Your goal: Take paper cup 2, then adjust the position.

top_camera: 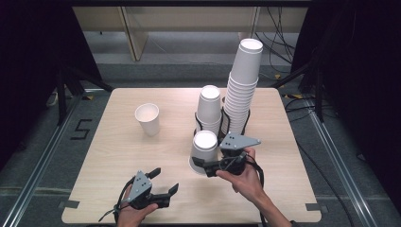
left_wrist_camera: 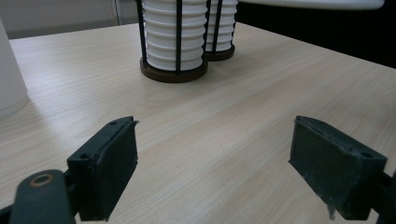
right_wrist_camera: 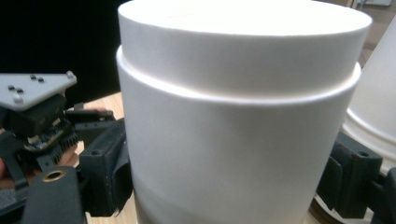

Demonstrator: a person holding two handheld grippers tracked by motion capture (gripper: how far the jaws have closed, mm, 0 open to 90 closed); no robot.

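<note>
An upside-down white paper cup [top_camera: 204, 144] with a second one nested in it is near the table's middle front. My right gripper [top_camera: 204, 163] is shut on its lower part, and in the right gripper view the cup [right_wrist_camera: 233, 116] sits between both pads [right_wrist_camera: 109, 172]. My left gripper [top_camera: 158, 182] is open and empty near the front edge; its jaws stand wide apart over bare wood in the left gripper view [left_wrist_camera: 215, 172]. A single upright cup [top_camera: 147, 118] stands at mid left.
Two black wire holders stand behind the held cup. One carries a short stack of inverted cups [top_camera: 209, 106], the other a tall leaning stack [top_camera: 242, 85]; both bases [left_wrist_camera: 173, 70] are ahead of my left gripper. The table [top_camera: 118, 156] is light wood.
</note>
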